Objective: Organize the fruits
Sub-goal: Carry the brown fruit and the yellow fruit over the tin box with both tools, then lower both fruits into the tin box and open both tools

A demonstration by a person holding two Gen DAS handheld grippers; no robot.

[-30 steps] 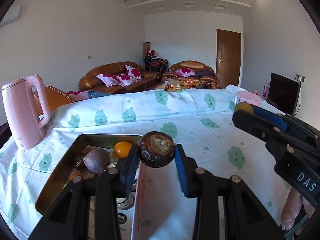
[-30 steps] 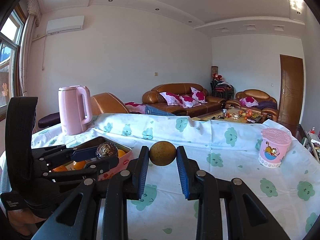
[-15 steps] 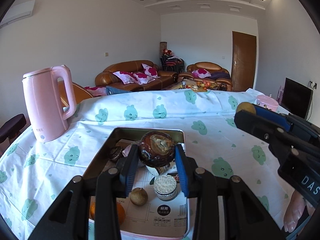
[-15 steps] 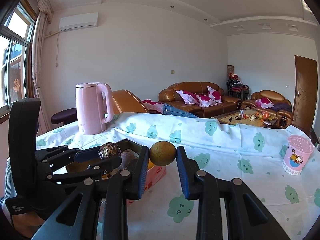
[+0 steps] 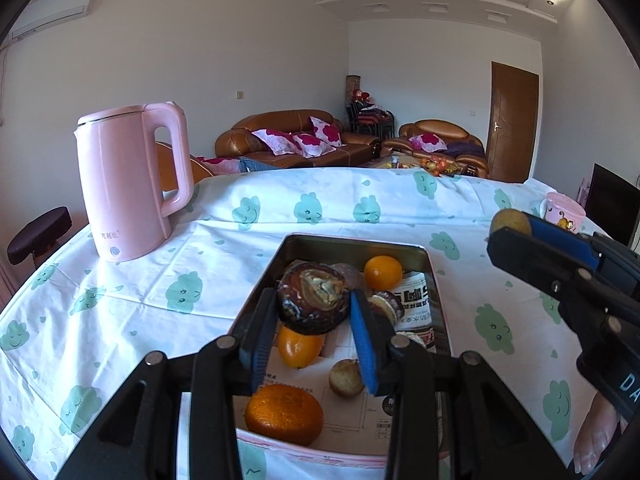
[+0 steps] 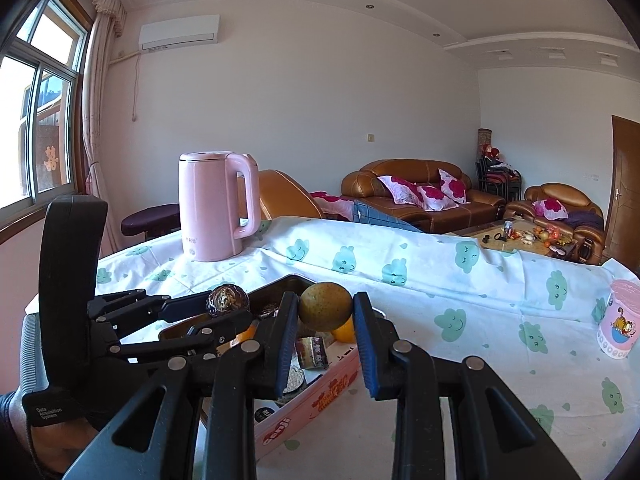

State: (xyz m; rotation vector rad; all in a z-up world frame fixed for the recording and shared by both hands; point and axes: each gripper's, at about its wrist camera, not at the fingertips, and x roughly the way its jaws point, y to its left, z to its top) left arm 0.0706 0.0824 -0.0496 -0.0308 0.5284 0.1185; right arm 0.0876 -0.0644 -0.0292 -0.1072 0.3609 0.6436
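My left gripper (image 5: 314,312) is shut on a dark brown wrinkled fruit (image 5: 313,298) and holds it above the open box (image 5: 352,246). Inside the box lie several oranges (image 5: 383,272), a small tan fruit (image 5: 346,377) and printed packets. In the right wrist view my right gripper (image 6: 325,312) is shut on a greenish-brown round fruit (image 6: 325,306), hovering over the box's pink right wall (image 6: 316,404). The left gripper (image 6: 228,304) with its dark fruit (image 6: 227,300) shows to the left there. The right gripper's tip and fruit (image 5: 510,222) appear at the right of the left wrist view.
A pink kettle (image 5: 132,180) stands on the cloth-covered table (image 5: 120,280) left of the box. A pink cartoon cup (image 6: 618,328) sits at the table's far right. Sofas and a coffee table lie beyond. A person's hand (image 5: 596,436) shows at lower right.
Both grippers have swung left over the table, each keeping its fruit. The box now lies straight under the left gripper, and the kettle has come nearer to the middle of both views.
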